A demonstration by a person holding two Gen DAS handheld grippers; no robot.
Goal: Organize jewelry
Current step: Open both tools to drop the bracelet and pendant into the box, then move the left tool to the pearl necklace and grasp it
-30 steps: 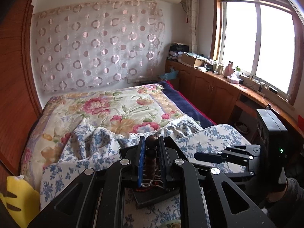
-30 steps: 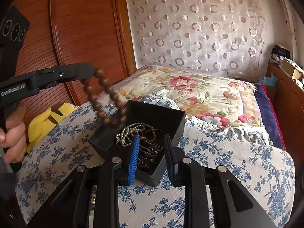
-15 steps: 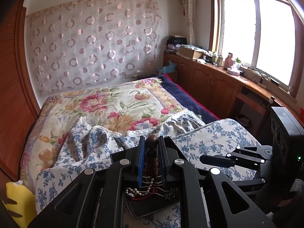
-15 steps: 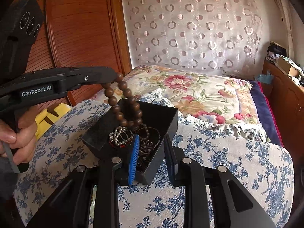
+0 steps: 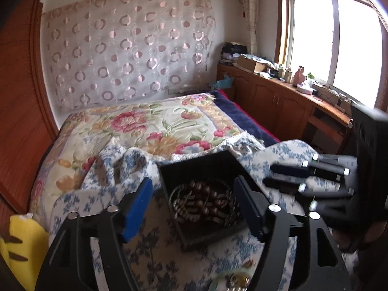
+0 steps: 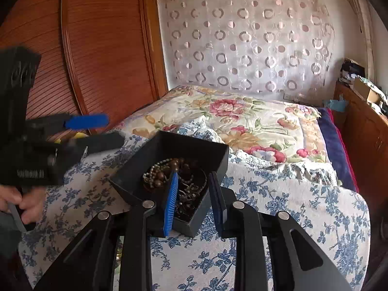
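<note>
Jewelry [image 5: 203, 201] fills the black box [image 6: 194, 145]; only right view shows the hand [image 6: 26, 206].

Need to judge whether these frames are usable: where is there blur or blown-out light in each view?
Left wrist view: the window is blown out white, and the right gripper smears with motion. Right wrist view: the left gripper is streaked, while the black box and its beads stay fairly sharp.

Two tools: left tool [image 5: 194, 201], right tool [image 6: 192, 194]. Between them, one black box [image 6: 184, 145] holding one brown bead string [image 5: 206, 194].
</note>
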